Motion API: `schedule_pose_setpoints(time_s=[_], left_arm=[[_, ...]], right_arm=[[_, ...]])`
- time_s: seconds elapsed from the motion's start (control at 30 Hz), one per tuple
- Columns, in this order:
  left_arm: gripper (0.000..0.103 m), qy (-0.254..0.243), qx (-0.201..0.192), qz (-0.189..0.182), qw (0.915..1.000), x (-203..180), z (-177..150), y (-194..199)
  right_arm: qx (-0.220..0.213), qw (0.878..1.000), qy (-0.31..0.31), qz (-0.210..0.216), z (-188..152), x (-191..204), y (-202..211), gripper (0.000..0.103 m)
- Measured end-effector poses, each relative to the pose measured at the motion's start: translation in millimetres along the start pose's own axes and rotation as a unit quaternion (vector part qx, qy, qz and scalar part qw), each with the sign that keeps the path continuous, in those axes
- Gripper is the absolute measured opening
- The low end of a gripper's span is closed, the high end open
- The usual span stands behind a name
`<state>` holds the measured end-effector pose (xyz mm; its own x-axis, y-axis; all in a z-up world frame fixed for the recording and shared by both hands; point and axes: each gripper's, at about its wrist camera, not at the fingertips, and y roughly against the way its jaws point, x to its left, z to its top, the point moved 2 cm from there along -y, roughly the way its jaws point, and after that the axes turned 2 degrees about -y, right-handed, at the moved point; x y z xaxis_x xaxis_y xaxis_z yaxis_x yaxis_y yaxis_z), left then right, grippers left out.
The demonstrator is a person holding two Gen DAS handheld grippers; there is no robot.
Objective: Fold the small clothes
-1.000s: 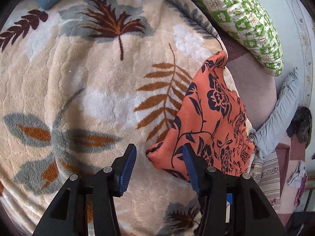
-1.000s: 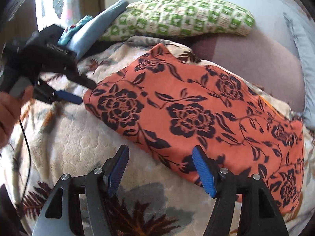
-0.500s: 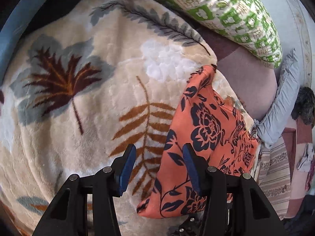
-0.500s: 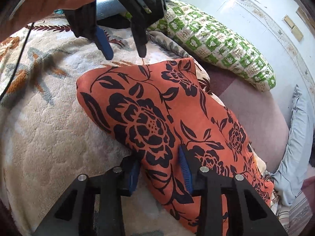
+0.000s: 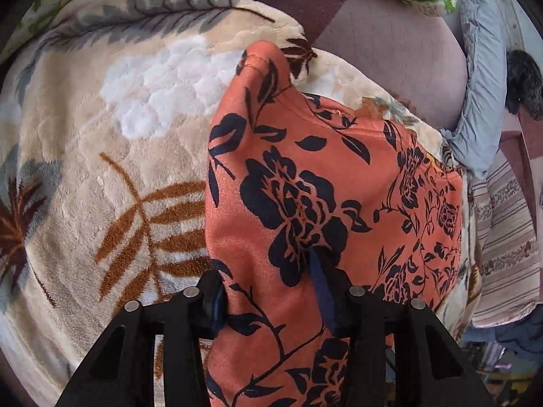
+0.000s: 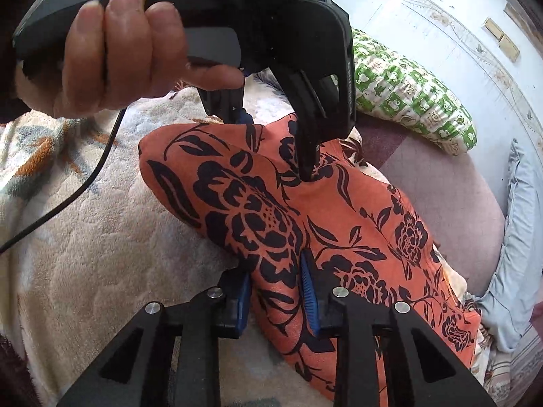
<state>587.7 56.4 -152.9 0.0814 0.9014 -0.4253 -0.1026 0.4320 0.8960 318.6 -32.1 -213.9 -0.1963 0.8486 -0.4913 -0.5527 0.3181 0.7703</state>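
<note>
Right wrist view: orange black-flowered garment (image 6: 339, 210) bunched between both closing claws, left claw (image 5: 268, 291), right claw (image 6: 276, 291).

Orange soft-knit garment with dark navy rose-and-vine print (image 5: 305, 183) (image 6: 339, 210): small, lies on plush cream leaf-patterned blanket (image 5: 101, 135), near its edge. One end bunched and raised into a fold; remainder drapes flat toward blanket edge.
</note>
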Motion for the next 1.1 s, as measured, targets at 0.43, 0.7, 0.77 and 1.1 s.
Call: schedule_pose_setpoints(time_s=[0.43, 0.7, 0.77, 1.1], left_arm=[[0.019, 0.015, -0.078, -0.038, 0.9961, -67, -30, 68], [0.02, -0.026, -0.079, -0.065, 0.9944, -155, -30, 78], [0.02, -0.038, -0.07, -0.056, 0.9953, -182, -28, 63], [0.02, -0.049, 0.03, 0.025, 0.998, -263, -17, -60]], right_arm=[[-0.054, 0.985, -0.163, 0.021, -15, -75, 52, 0.013], [-0.051, 0.929, -0.362, 0.061, -82, -166, 80, 0.01], [-0.048, 0.906, -0.415, 0.072, -110, -187, 81, 0.01], [-0.036, 0.814, -0.568, 0.116, -215, -242, 58, 0.015]])
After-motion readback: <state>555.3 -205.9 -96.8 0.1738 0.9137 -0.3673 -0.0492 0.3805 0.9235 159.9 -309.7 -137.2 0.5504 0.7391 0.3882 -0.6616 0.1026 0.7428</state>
